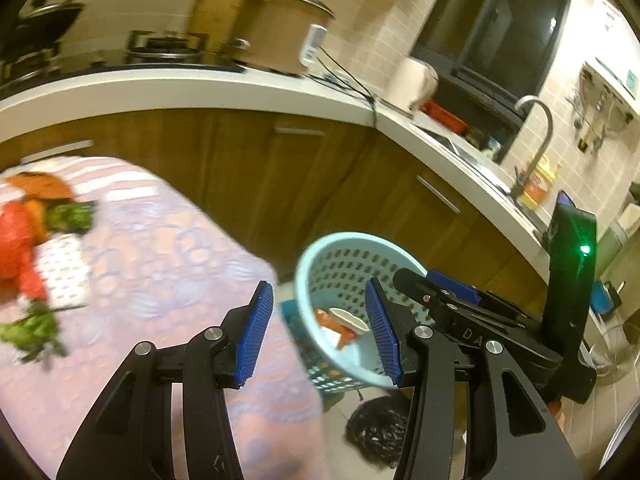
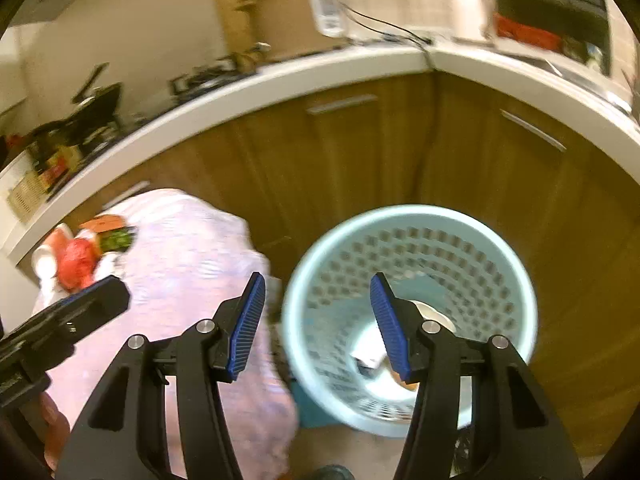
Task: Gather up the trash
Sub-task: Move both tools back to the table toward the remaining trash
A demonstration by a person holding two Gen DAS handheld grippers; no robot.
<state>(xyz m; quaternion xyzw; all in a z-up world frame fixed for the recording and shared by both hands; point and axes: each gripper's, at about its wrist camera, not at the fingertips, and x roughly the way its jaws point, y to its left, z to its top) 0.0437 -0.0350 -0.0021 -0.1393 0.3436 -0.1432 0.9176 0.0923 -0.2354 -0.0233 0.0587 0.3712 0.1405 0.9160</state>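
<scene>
A light blue perforated basket [image 1: 320,256] [image 2: 500,256] stands on the floor beside the table, with a white cup and orange scraps [image 1: 344,326] in its bottom. My left gripper [image 1: 320,330] is open and empty above the table's edge. My right gripper [image 2: 318,320] is open and empty, just over the basket's rim; it also shows in the left wrist view [image 1: 444,288]. Trash lies at the table's far left: a red plastic bag [image 1: 16,240] [image 2: 76,262], green leafy scraps [image 1: 70,216], a white dotted sheet [image 1: 64,272].
The table has a pink patterned cloth [image 1: 168,264] [image 2: 192,256]. Brown cabinets [image 1: 256,176] under a white counter [image 1: 200,88] run behind. A black bag [image 1: 378,428] lies on the floor by the basket. A sink tap [image 1: 540,136] is at right.
</scene>
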